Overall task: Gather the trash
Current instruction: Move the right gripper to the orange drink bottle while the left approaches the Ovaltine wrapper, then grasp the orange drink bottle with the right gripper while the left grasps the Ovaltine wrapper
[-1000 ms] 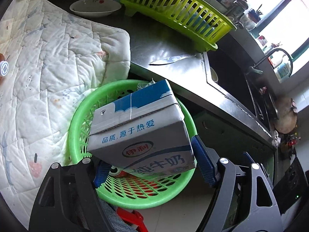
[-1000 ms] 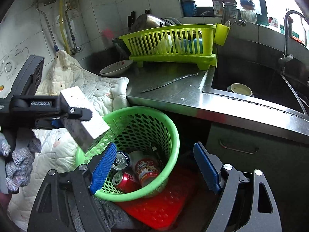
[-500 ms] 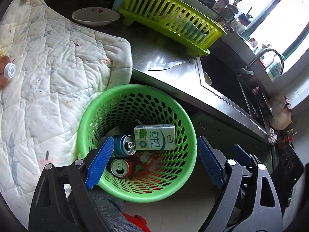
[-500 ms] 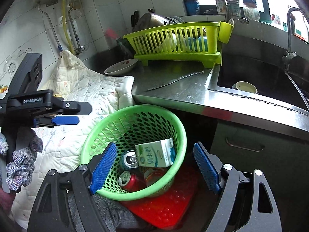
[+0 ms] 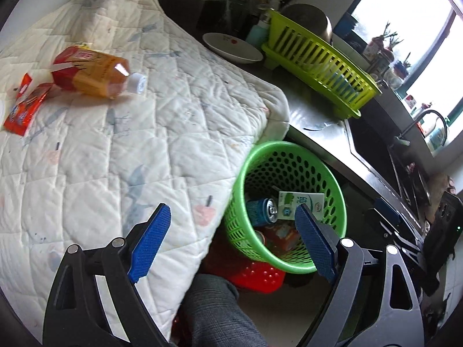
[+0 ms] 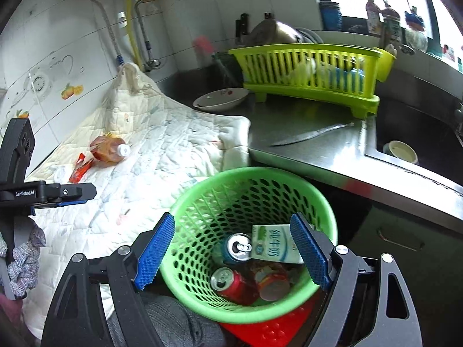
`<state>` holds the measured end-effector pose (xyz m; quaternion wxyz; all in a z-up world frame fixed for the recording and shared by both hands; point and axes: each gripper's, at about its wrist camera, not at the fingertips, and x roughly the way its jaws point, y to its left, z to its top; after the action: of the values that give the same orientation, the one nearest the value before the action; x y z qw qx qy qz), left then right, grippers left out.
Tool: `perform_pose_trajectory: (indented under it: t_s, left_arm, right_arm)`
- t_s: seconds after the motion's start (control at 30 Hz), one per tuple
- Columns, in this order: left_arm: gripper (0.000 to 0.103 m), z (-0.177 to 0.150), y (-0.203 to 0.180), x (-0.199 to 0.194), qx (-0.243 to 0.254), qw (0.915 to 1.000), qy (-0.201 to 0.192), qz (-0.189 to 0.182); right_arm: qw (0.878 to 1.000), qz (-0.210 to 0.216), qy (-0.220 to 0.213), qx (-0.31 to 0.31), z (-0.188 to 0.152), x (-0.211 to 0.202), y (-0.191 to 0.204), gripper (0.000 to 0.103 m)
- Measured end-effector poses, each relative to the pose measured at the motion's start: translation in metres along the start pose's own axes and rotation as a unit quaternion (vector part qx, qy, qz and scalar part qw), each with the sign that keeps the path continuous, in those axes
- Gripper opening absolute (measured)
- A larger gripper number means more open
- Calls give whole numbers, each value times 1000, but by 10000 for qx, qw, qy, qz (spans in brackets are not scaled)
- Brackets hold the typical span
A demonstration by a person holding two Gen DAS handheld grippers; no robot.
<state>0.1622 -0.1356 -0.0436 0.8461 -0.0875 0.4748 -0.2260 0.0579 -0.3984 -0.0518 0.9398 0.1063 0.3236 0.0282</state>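
Green basket (image 6: 251, 193) on the floor already holds a milk carton (image 6: 273, 244), a blue can (image 6: 237, 248), a red can (image 6: 231, 282) and one more red container.

Still out on the quilted pad (image 5: 115, 144) over the tabletop, left-wrist view: orange bottle (image 5: 89, 75) at 10 o'clock, red wrapper (image 5: 24, 108) just beside it at 9.

Left tool (image 5: 231, 251) jaws spread wide, nothing between them. Right tool (image 6: 231, 251) likewise wide and empty, over the basket.

Judgement: past halfway; bottle and wrapper left, plus maybe a pale scrap near the wrapper, too small to tell.
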Motion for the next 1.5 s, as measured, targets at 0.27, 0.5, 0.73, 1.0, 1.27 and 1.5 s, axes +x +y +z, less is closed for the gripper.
perform_pose_trajectory:
  t_s: [0.27,0.5,0.73,1.0,1.27,1.5]
  left_arm:
    - [86,0,65,-29,-447,9972,-271,536]
    - [86,3,125,-51,-797,9914,-422,950]
    - [86,11,171,-64,-982,9856,-526,1274]
    - [86,20,210,-65,-1055,9812,-525,1528]
    - [86,31,242,-63,-1141,9779,-528,1667]
    - [86,36,257,-59,-1117,9777,-485,1709]
  right_arm:
    - [9975,407,160,-546,24,33,58,79]
    - [9897,760,466,-1116,46,75,114,79]
    - [9774,1109,729,-1644,75,123,174,79]
    - [9550,1362,910,-2473,117,185,244,79]
    - [9291,1435,1175,-3198,144,251,300,79]
    - [9117,1455,1454,-3558,149,297,326,79]
